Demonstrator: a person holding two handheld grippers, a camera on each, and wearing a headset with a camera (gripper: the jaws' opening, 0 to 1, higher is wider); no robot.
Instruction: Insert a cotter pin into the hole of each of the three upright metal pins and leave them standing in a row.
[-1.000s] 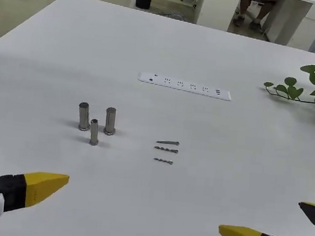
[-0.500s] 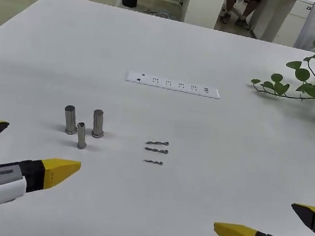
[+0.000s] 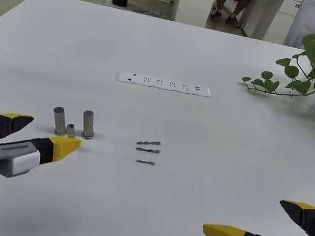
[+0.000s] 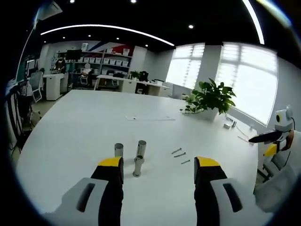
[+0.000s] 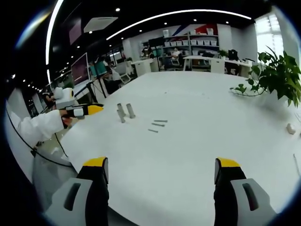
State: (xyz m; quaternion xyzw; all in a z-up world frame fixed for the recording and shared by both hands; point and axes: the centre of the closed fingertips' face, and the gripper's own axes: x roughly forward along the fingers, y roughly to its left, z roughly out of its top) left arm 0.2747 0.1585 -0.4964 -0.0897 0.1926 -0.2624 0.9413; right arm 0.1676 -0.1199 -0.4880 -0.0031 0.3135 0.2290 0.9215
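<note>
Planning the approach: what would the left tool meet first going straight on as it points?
Probably the short pin, nearest of the three, between the open jaws of the left tool; depth is unclear.

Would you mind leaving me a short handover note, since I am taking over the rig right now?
Left gripper: open, empty, just short of the three metal pins.
Right gripper: open, empty, over the near side of the table.
Metal pins: upright in a tight cluster, two behind and a shorter one in front, not a row.
Three cotter pins: lying loose on the table, right of the metal pins in the head view.
Done: nothing inserted yet.
Left: fit a cotter pin in each metal pin, then stand them in a row.
</note>
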